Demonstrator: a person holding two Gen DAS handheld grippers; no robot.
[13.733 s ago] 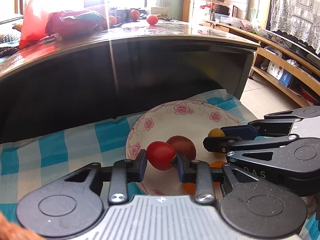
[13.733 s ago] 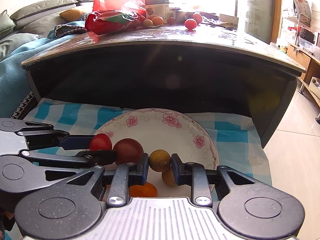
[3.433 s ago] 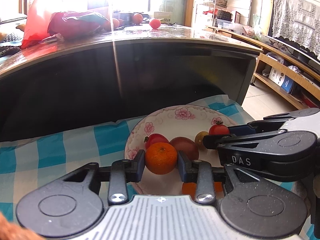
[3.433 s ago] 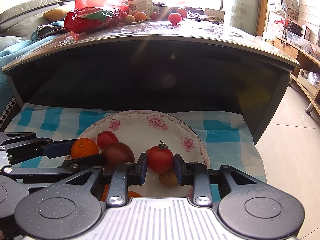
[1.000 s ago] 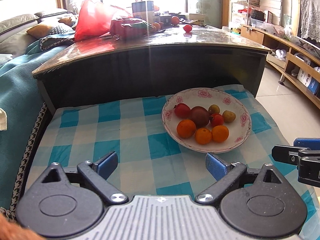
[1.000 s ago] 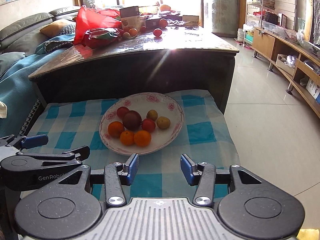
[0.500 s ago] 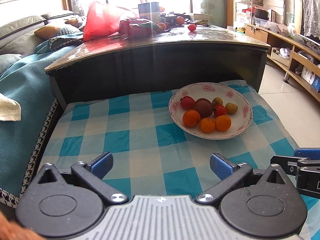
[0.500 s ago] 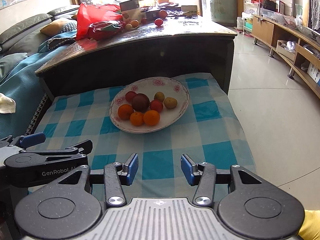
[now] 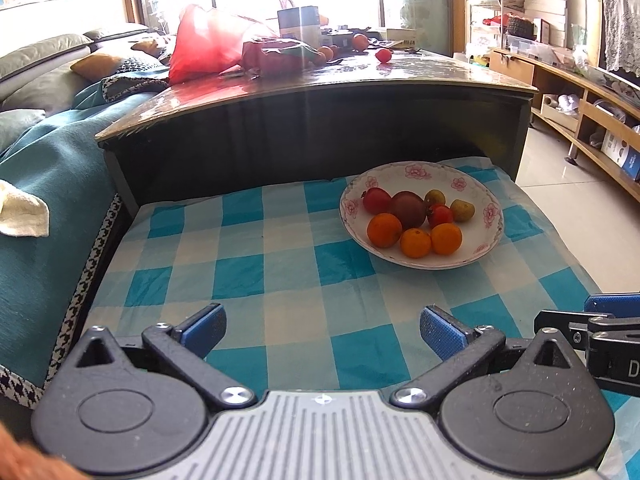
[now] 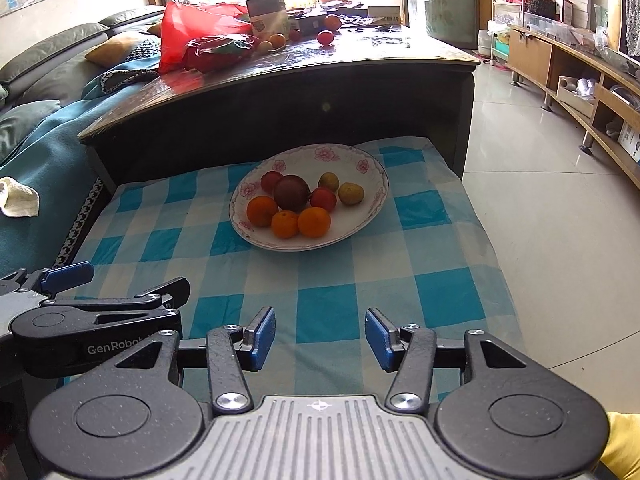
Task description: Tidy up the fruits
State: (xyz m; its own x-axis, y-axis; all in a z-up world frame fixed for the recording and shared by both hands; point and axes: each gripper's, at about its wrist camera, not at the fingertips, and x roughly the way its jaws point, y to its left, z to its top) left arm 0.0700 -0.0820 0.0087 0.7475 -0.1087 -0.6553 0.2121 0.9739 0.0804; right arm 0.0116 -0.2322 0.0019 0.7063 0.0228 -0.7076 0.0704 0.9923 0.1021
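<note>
A white flowered plate [image 9: 416, 172] [image 10: 352, 156] sits on the blue checked cloth. It holds three oranges [image 9: 416, 242] [image 10: 314, 222], a dark plum [image 9: 409, 209] [image 10: 291, 193], red tomatoes [image 9: 440, 216] [image 10: 323, 199] and two yellow-green fruits [image 9: 463, 210] [image 10: 351, 193]. My left gripper [image 9: 322, 330] is open and empty, well back from the plate and to its left. My right gripper [image 10: 320, 338] is open and empty, back from the plate near the cloth's front edge. Each gripper shows at the edge of the other's view.
A dark glass-topped table [image 9: 320, 80] [image 10: 280, 76] stands behind the cloth with a red bag [image 9: 208, 42], a box and more fruit on it. A teal-covered sofa [image 9: 40, 184] is at the left. Tiled floor [image 10: 560, 200] and wooden shelves lie to the right.
Both grippers have drawn further back and up from the plate, open and empty. Earlier they held an orange and a tomato over the plate; those now lie on it.
</note>
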